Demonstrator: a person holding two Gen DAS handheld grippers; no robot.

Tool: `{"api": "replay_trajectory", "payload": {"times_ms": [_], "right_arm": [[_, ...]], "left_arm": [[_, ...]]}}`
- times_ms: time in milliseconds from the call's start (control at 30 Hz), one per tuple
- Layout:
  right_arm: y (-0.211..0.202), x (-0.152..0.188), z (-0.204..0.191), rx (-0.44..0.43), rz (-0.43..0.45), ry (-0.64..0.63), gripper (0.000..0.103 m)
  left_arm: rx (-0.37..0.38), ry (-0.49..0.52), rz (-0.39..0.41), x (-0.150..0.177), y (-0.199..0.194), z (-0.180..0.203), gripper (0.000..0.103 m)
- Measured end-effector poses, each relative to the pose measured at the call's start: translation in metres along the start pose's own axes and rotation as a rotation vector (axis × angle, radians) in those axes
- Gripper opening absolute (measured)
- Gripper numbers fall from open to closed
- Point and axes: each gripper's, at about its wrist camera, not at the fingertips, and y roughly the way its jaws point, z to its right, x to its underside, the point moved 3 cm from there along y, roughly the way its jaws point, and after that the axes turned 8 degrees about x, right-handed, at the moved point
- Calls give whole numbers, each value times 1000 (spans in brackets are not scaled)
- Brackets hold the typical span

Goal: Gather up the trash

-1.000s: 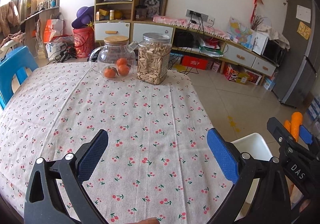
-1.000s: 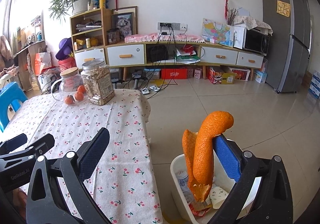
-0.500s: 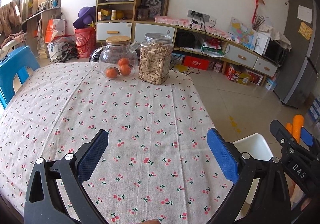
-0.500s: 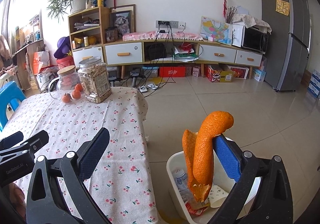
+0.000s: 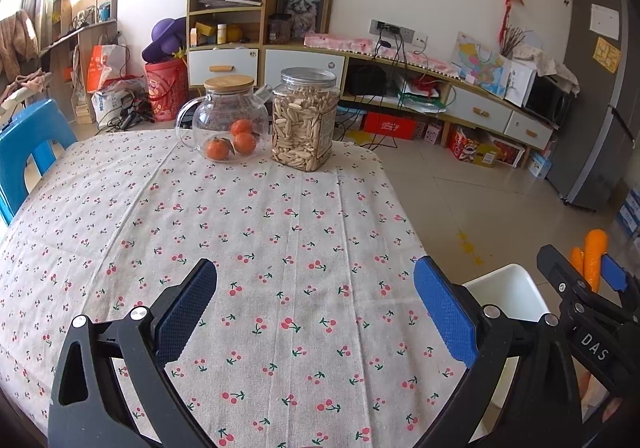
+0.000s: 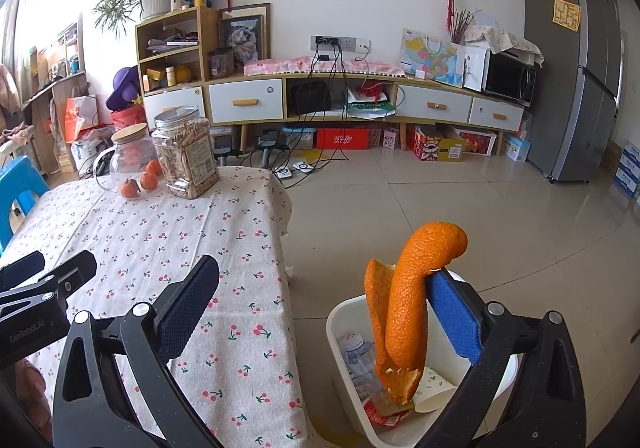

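- The right claw hangs over a white trash bin that stands on the floor just beside the worktop, which is covered in a cherry-print cloth.
- Its jaws stand wide apart, yet a long strip of orange peel clings to the blue pad of its right finger; the peel touches nothing on the other side, so it looks stuck rather than gripped.
- The peel's lower end dangles inside the bin's mouth, above a plastic bottle, a paper cup and a red wrapper.
- The left claw hovers over the cloth, spread wide and holding nothing.
- At the worktop's far edge stand a glass pot of tangerines and a clear jar of seeds, side by side.
- Judged step: dropping the peel into the bin, with the release made but the peel not yet fallen.
- The next move likely calls for a shake or a wipe against the bin's rim to free the peel.
- No other trash shows on the cloth in either view.
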Motion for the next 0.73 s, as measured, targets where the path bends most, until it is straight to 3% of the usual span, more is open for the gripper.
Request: {"api": "replay_trajectory", "payload": {"times_ms": [500, 733], "right_arm": [[-1, 1, 0, 1, 1, -5, 96], [-2, -1, 3, 0, 12, -14, 96]], "left_arm": [[36, 45, 18, 1, -1, 8, 93], [14, 26, 4, 1, -1, 6, 95]]}}
